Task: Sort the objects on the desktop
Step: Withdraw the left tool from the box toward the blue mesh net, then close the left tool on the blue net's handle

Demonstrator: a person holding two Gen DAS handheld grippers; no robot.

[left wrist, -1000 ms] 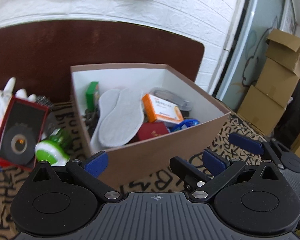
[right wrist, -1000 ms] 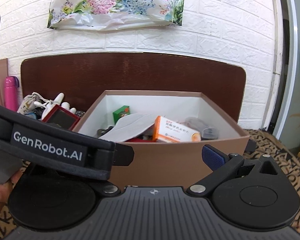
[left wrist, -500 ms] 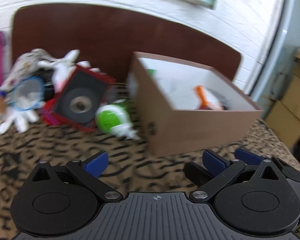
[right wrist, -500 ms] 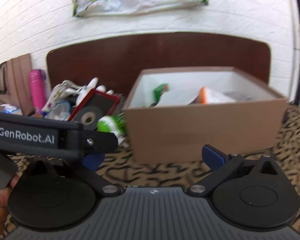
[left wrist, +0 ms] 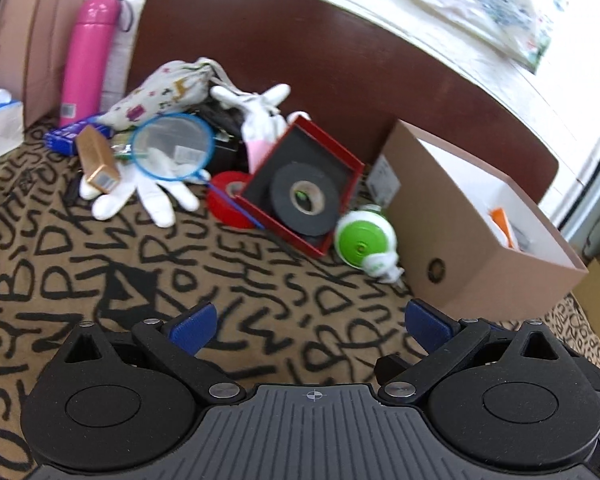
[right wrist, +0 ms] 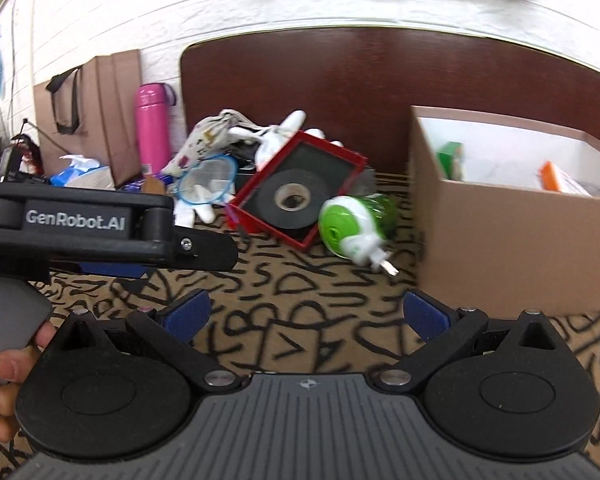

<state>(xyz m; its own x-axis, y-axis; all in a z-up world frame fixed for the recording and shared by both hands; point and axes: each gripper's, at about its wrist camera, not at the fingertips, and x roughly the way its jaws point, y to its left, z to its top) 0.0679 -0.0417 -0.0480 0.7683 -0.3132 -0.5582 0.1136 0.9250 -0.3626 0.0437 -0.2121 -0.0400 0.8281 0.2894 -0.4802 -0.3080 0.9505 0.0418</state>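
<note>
A pile of loose objects lies on the patterned cloth: a red tray holding a black tape roll, a red tape roll, a green and white plug-in device, white gloves, a blue-rimmed round lid, a gold box and a printed pouch. The brown box stands at the right with items inside. My left gripper is open and empty, well short of the pile. My right gripper is open and empty too.
A pink bottle, a brown paper bag and a tissue pack stand at the back left. A dark wooden board backs the pile. A hand holds the left gripper's handle. Bare cloth lies before both grippers.
Both views have swung left, away from the brown box, and now face the pile of loose objects. Both grippers stay open and empty.
</note>
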